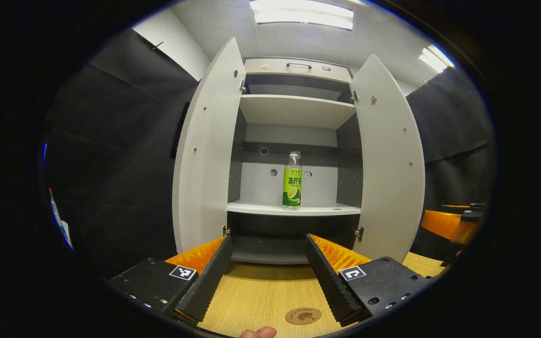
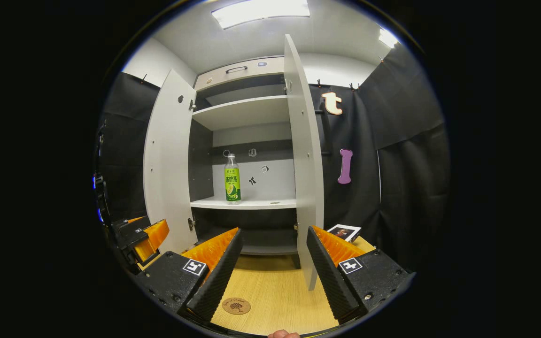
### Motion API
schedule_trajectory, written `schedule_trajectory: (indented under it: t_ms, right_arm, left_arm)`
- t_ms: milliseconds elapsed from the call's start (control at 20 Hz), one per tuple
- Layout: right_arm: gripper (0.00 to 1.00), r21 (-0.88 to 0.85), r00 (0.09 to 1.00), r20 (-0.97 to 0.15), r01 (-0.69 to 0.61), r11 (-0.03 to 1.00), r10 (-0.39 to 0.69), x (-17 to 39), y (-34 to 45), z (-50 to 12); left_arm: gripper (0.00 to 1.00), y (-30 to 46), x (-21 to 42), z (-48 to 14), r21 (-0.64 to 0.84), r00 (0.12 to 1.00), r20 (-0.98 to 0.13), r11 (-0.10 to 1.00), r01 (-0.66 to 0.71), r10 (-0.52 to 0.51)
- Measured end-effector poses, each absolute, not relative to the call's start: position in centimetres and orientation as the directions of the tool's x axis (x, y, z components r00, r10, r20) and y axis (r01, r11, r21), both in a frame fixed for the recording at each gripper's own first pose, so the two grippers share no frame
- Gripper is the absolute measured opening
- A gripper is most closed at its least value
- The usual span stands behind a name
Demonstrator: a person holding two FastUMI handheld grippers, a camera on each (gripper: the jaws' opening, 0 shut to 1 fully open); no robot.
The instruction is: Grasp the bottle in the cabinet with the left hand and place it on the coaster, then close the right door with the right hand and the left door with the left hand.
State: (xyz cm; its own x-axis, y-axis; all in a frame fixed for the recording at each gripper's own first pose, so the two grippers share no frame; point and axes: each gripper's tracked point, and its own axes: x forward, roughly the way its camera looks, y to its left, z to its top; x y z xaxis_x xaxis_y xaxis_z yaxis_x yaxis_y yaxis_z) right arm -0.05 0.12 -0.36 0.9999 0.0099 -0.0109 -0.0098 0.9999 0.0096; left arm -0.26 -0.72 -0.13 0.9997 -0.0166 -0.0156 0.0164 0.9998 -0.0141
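Wooden tabletop [image 1: 261, 291] before an open white cabinet [image 1: 294, 110], doors wide.
Upright green-labelled clear plastic bottle [image 1: 292, 180] stands on the middle shelf, straight ahead and far beyond the released left gripper [image 1: 268, 272]; right gripper [image 2: 273, 267] likewise released.

The right door [image 2: 304, 155], edge-on in the right gripper view, hides the cabinet's [image 2: 247, 141] right side. The left gripper [image 2: 141, 239] (way out at the rim) is cut off there. The coaster's [image 2: 236, 305] print is too small to make out.
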Motion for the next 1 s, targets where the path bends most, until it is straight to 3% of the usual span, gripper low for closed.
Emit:
schedule_trajectory:
  t_ms: [450,550,600,650,850,900,950,1000]
  right_arm:
    - [0.84,-0.004,1.0,-0.011,-0.014,1.0,0.014,-0.2,0.4,-0.2]
    - [0.84,-0.008,1.0,-0.013,-0.017,1.0,0.017,-0.2,0.4,-0.1]
    - [0.84,-0.011,1.0,-0.013,-0.017,1.0,0.017,-0.3,0.4,-0.1]
    - [0.84,-0.014,1.0,-0.012,-0.015,1.0,0.015,-0.4,0.4,-0.1]
    - [0.84,-0.024,1.0,-0.01,0.0,1.0,0.0,-0.4,0.0,0.1]
    - [0.84,-0.023,1.0,-0.008,0.004,1.0,-0.004,-0.4,-0.1,0.1]
    - [0.84,-0.02,1.0,-0.008,0.009,1.0,-0.009,-0.4,-0.2,0.2]
    - [0.84,-0.019,1.0,-0.008,0.015,1.0,-0.016,-0.3,-0.4,0.1]
  left_arm:
    - [0.95,-1.7,1.4,0.3,-0.039,0.997,-0.023,0.997,0.07,-0.071]
    - [0.95,-2.3,2.8,0.7,-0.039,0.995,-0.019,0.994,0.101,-0.101]
    - [0.99,-2.7,3.7,1.0,-0.046,0.992,-0.013,0.991,0.122,-0.123]
    - [0.95,-3.3,4.7,1.4,-0.058,0.99,-0.004,0.988,0.143,-0.143]
    - [0.95,-5.3,9.4,3.0,-0.079,0.977,0.018,0.974,0.211,-0.21]
    - [0.99,-5.6,10.8,3.4,-0.073,0.977,0.029,0.975,0.212,-0.21]
    - [0.95,-5.8,12.2,3.7,-0.068,0.978,0.038,0.976,0.209,-0.207]
    - [0.99,-6.1,13.5,4.0,-0.065,0.977,0.044,0.976,0.209,-0.206]
